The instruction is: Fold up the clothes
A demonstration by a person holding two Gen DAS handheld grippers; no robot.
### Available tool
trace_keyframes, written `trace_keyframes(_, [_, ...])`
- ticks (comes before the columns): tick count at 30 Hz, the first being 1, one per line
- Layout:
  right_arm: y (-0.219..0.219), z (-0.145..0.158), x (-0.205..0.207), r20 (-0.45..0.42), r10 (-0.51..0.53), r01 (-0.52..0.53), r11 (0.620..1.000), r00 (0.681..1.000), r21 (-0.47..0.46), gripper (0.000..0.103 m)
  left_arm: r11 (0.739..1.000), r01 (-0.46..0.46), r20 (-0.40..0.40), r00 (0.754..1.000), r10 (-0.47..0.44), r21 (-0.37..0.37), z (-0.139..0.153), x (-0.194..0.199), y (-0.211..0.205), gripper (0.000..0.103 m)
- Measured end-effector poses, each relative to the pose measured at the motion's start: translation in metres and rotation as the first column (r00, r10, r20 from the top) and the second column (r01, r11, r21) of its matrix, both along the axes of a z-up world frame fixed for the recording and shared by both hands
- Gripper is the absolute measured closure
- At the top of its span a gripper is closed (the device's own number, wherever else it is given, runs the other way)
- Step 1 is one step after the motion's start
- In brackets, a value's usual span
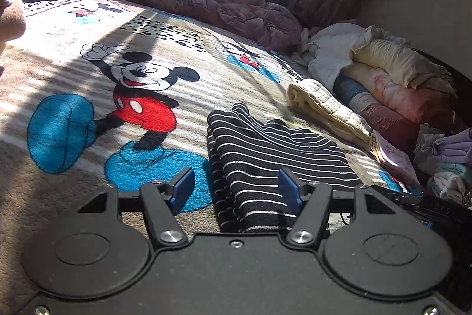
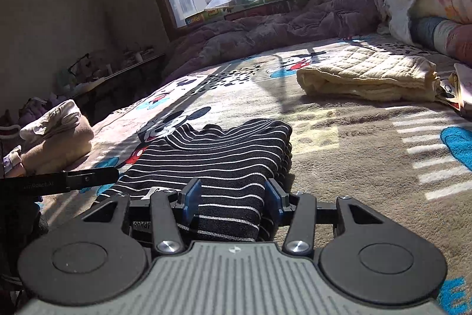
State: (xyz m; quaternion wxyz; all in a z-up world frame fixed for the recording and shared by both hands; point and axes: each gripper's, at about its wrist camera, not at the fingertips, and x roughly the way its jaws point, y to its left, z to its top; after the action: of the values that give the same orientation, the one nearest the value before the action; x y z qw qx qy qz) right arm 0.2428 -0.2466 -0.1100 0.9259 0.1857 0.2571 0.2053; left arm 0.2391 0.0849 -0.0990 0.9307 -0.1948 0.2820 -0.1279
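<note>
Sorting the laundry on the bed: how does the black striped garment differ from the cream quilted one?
The striped garment is black with thin white lines; the quilted piece is plain cream with stitched squares. The striped garment lies nearest, between both grippers' open jaws; the quilted piece lies farther back, untouched. Both are folded and rest on the cartoon blanket.

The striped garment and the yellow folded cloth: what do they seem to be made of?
Striped garment: probably a soft knit, matte black with thin white stripes; it drapes in limp folds. Yellow cloth: likely quilted cotton, matte, judging by its stitched diamond grid.
</note>
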Motion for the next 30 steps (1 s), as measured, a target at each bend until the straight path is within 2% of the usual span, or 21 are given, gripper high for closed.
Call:
trace_keyframes(3, [-0.019, -0.015, 0.018, -0.105, -0.027, 0.046, 0.982, 0.994, 0.183, 0.047, 0.994, -0.008, -0.077, 0.997, 0.000, -0.111, -0.012, 0.012, 0.004, 0.040])
trace_keyframes(5, [-0.024, -0.026, 0.030, -0.168, -0.029, 0.071, 0.965, 0.985, 0.254, 0.044, 0.983, -0.018, -0.128, 0.992, -0.006, -0.184, -0.020, 0.021, 0.006, 0.040])
trace_keyframes(7, [-0.019, -0.037, 0.040, -0.212, -0.016, 0.073, 0.961, 0.977, 0.266, 0.040, 0.974, -0.020, -0.153, 0.988, -0.015, -0.225, -0.027, 0.028, 0.006, 0.040])
trace_keyframes(9, [-0.011, -0.040, 0.050, -0.219, -0.002, 0.057, 0.967, 0.976, 0.249, 0.040, 0.969, -0.005, -0.156, 0.987, -0.035, -0.248, -0.029, 0.037, 0.001, 0.041])
trace_keyframes(11, [-0.006, -0.042, 0.060, -0.221, -0.005, 0.060, 0.968, 0.975, 0.243, 0.045, 0.964, 0.018, -0.152, 0.986, -0.061, -0.267, -0.031, 0.043, -0.005, 0.041])
trace_keyframes(12, [-0.004, -0.044, 0.063, -0.219, -0.003, 0.058, 0.968, 0.976, 0.243, 0.052, 0.969, 0.017, -0.148, 0.987, -0.055, -0.248, -0.032, 0.042, -0.009, 0.043])
trace_keyframes(14, [-0.002, -0.048, 0.066, -0.216, 0.009, 0.047, 0.966, 0.976, 0.254, 0.057, 0.974, 0.010, -0.144, 0.989, -0.043, -0.226, -0.032, 0.039, -0.014, 0.052])
trace_keyframes(15, [-0.003, -0.049, 0.067, -0.218, 0.016, 0.043, 0.963, 0.976, 0.265, 0.058, 0.969, -0.008, -0.159, 0.987, -0.032, -0.249, -0.034, 0.038, -0.011, 0.060])
trace_keyframes(17, [-0.005, -0.049, 0.066, -0.225, 0.025, 0.040, 0.959, 0.974, 0.281, 0.061, 0.942, -0.047, -0.197, 0.980, -0.021, -0.332, -0.039, 0.032, -0.002, 0.068])
trace_keyframes(18, [-0.006, -0.050, 0.064, -0.232, 0.029, 0.041, 0.955, 0.972, 0.293, 0.062, 0.932, -0.061, -0.209, 0.978, -0.017, -0.357, -0.040, 0.026, 0.000, 0.070])
trace_keyframes(22, [-0.008, -0.049, 0.045, -0.266, 0.049, 0.049, 0.935, 0.963, 0.350, 0.065, 0.928, -0.098, -0.242, 0.970, 0.010, -0.358, -0.031, -0.015, -0.003, 0.071])
trace_keyframes(25, [-0.008, -0.043, 0.012, -0.283, 0.065, 0.037, 0.941, 0.957, 0.338, 0.065, 0.922, -0.122, -0.267, 0.963, 0.021, -0.369, -0.026, -0.054, -0.002, 0.071])
trace_keyframes(30, [-0.013, -0.044, -0.056, -0.356, 0.110, 0.040, 0.920, 0.928, 0.389, 0.065, 0.907, -0.154, -0.332, 0.943, 0.017, -0.393, -0.025, -0.133, 0.005, 0.071])
